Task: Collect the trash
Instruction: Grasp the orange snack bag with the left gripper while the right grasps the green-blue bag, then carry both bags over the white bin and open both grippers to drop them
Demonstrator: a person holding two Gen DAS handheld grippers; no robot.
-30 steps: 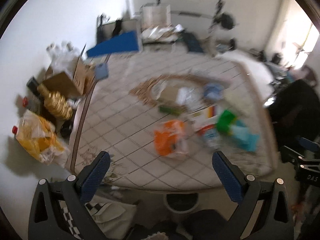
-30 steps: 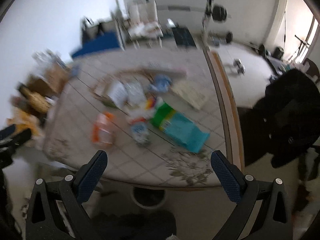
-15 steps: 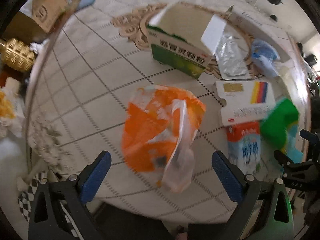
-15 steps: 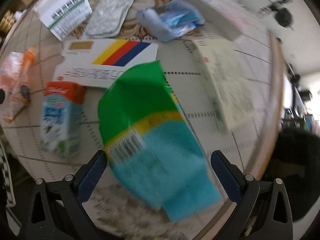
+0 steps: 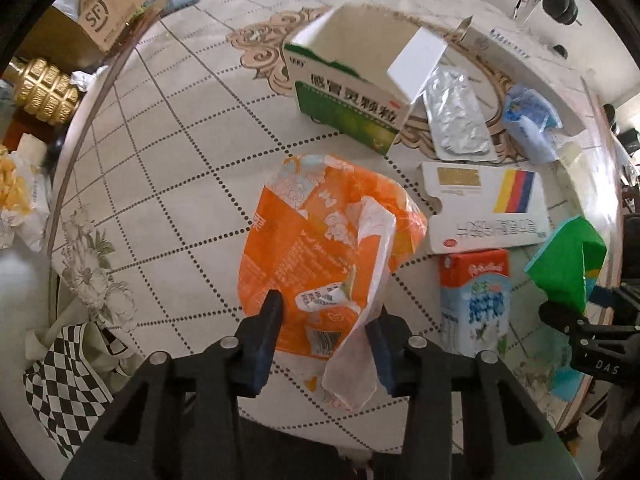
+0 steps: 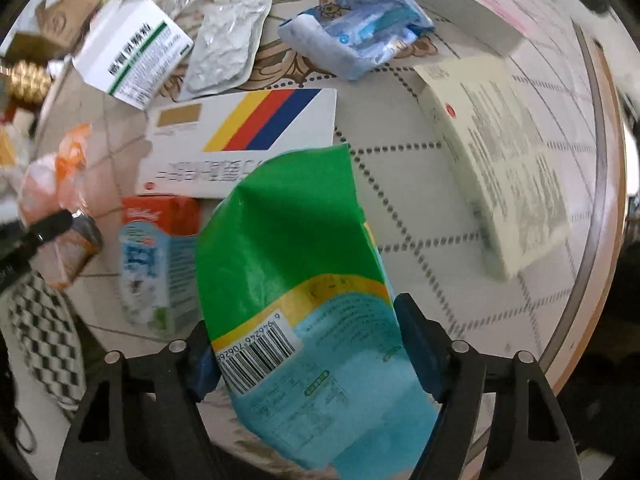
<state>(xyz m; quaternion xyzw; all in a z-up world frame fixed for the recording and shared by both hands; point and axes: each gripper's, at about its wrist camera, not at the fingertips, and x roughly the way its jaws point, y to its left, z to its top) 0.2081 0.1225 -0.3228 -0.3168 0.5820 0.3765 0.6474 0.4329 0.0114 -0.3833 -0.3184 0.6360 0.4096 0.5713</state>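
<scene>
Between the fingers of the left gripper (image 5: 322,328) an orange wrapper (image 5: 320,248) is clamped, its near end partly hidden by a white flap; its long axis runs away from the gripper over the bench (image 5: 168,184). The right gripper (image 6: 306,356) is closed on a green-and-blue bag (image 6: 296,280), green end pointing away, lower edge cut off.

Left gripper (image 5: 326,320) and right gripper (image 6: 304,342), fingers (image 5: 267,330) closed in, both gripping.
</scene>
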